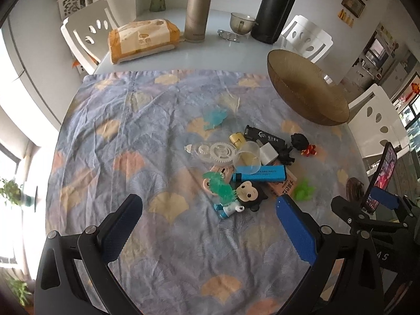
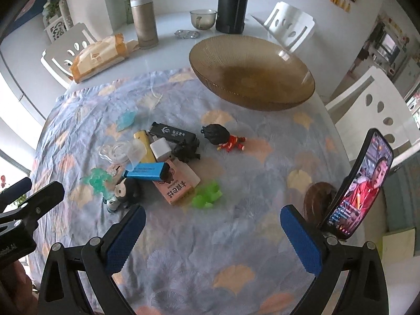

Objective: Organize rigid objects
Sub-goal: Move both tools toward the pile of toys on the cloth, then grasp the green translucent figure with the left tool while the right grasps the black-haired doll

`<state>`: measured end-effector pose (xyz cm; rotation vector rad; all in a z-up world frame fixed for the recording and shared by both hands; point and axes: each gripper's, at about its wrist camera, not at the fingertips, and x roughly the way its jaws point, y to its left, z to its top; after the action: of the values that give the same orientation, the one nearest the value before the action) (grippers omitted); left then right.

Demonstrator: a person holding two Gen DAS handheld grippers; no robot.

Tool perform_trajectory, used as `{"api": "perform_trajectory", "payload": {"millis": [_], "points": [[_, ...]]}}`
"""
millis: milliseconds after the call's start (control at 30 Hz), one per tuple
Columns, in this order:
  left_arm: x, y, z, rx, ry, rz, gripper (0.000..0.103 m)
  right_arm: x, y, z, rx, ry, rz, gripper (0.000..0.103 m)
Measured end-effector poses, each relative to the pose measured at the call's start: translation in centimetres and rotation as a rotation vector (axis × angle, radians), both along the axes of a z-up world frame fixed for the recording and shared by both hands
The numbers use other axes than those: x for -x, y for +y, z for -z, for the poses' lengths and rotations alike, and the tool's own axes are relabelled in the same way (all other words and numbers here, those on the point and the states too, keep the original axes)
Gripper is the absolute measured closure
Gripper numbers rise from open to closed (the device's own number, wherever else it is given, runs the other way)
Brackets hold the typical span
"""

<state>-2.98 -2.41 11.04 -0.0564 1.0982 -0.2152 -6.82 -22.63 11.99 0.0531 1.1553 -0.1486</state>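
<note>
A pile of small rigid items lies on the patterned cloth (image 1: 157, 136): a blue highlighter (image 1: 260, 173) (image 2: 147, 172), a black lighter (image 1: 265, 136) (image 2: 173, 132), a white charger cube (image 2: 160, 150), a monkey figure (image 1: 245, 195), a pink box (image 2: 176, 186), a green toy (image 2: 207, 194) and a red-suited doll (image 2: 223, 137). An amber glass bowl (image 1: 307, 97) (image 2: 252, 72) stands empty behind them. My left gripper (image 1: 210, 210) is open and empty just in front of the pile. My right gripper (image 2: 212, 218) is open and empty, near the green toy.
A phone on a stand (image 2: 359, 183) plays video at the right. At the back stand a black flask (image 1: 275, 8), a beige thermos (image 1: 197, 13), a small glass bowl (image 1: 241, 22) and a tissue pack (image 1: 141, 39). White chairs (image 1: 86, 31) ring the table.
</note>
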Motion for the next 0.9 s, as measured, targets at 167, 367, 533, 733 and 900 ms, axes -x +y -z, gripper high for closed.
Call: {"api": "perform_trajectory", "payload": {"millis": [167, 367, 533, 733, 900], "points": [[-0.2, 0.1, 0.3, 0.014, 0.014, -0.002, 0.002, 0.0, -0.3, 0.2, -0.008, 0.004, 0.006, 0.000], [-0.5, 0.2, 1.0, 0.025, 0.032, 0.005, 0.002, 0.0, -0.4, 0.5, -0.008, 0.011, 0.010, 0.000], [-1.3, 0.4, 2.0, 0.047, 0.069, 0.000, 0.002, -0.6, -1.6, 0.8, -0.016, 0.010, 0.026, 0.000], [-2.5, 0.4, 3.7, 0.084, 0.132, 0.020, 0.006, -2.8, -4.1, 2.1, -0.056, 0.027, 0.031, 0.013], [-3.9, 0.6, 5.4, 0.103, 0.197, 0.001, 0.009, -5.8, -4.7, 3.4, -0.060, 0.024, -0.052, 0.026]]}}
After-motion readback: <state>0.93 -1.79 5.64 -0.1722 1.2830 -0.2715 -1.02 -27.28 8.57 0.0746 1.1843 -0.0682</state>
